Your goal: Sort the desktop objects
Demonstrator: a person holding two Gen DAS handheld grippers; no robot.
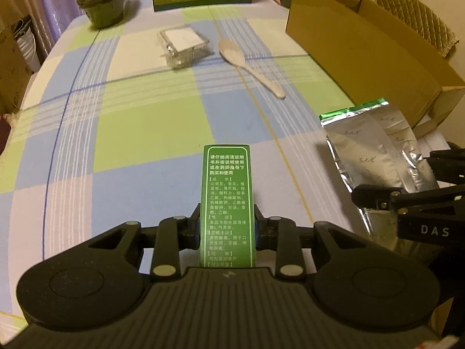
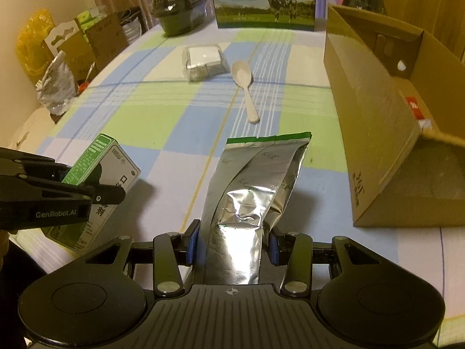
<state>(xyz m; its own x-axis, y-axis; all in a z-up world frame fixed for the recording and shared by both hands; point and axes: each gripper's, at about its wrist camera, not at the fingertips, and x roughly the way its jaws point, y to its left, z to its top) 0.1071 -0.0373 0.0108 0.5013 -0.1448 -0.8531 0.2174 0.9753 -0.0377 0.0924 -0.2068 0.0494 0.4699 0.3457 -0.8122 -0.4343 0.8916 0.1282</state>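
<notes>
Left claw [image 1: 227, 229] clamped on a green medicine box [image 1: 228, 203], held narrow side up above the near part of the desk [image 1: 139, 122], which has a blue, green and white checked cloth. In the right wrist view the same box [image 2: 98, 186] shows at near left, white face with green side, tilted, pinched in the left claw [image 2: 96, 186]. Right claw [image 2: 234, 244] closed on a silver foil pouch [image 2: 252, 186] with a green top edge, pouch crumpled at the grip, sticking forward over the desk; in the left view the pouch [image 1: 375, 151] sits at near right. Far centre on the desk: clear plastic container [image 2: 203, 61] with white contents, white plastic spoon [image 2: 247, 87] just right of it, apart, handle pointing near. Open cardboard box [image 2: 386, 110] on the right side of the desk. Milk carton box [image 2: 264, 0] with cow picture at the far edge, dark wrapped bowl-like item [image 2: 180, 8] at far left.
</notes>
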